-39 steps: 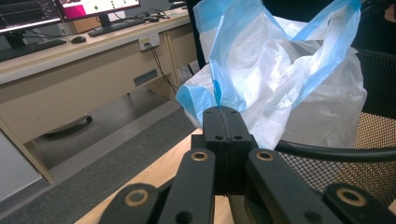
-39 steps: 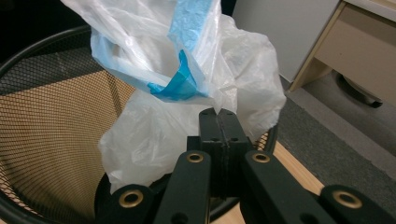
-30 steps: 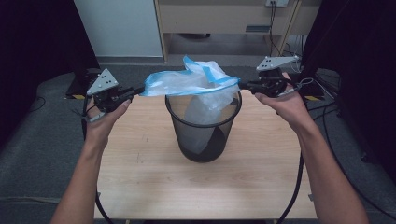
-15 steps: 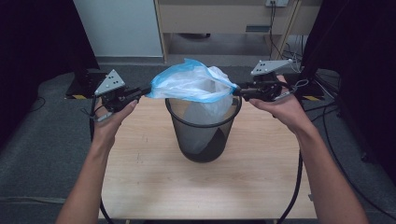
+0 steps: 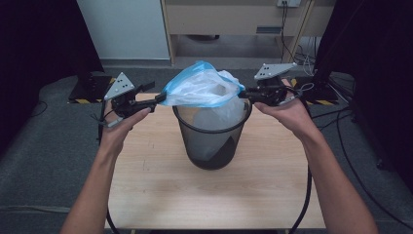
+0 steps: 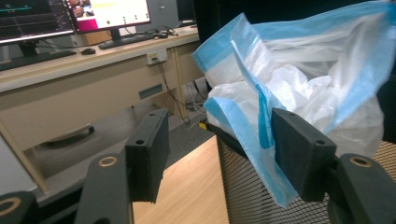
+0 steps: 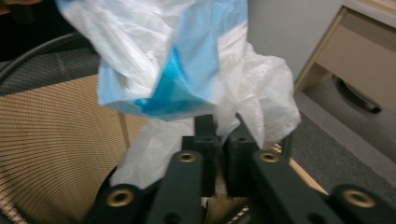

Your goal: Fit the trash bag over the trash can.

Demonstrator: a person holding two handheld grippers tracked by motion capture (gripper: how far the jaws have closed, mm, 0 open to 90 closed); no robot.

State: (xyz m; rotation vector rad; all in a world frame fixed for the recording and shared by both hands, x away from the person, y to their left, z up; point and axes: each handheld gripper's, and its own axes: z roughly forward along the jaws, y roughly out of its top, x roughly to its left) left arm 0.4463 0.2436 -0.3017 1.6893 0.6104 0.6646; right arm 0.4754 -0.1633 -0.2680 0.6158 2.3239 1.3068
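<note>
Nearest to me, my left gripper (image 6: 210, 154) has its jaws standing well apart; they have just been opening, and the blue hem of the bin liner (image 5: 202, 87) hangs against the inner face of one pad without being pinched. My right gripper (image 7: 219, 140) is clamped narrow, jaws nearly meeting, with a fold of the liner's rim caught between them as far as I can judge; the film bunches right at the tips.

The liner sits above the wire-mesh wastebasket (image 5: 212, 141), its mouth stretched between my two hands and its white body trailing down inside the mesh.

The risk I see: with my left side loose, that edge could slip off the pad and slump into the basket, and I would have to fish for it. If my right hand pulls outward meanwhile, the whole bag could drag across and off the rim, or the thin film could tear at the pinch. The light basket might also tip on the wooden table (image 5: 160, 195).
</note>
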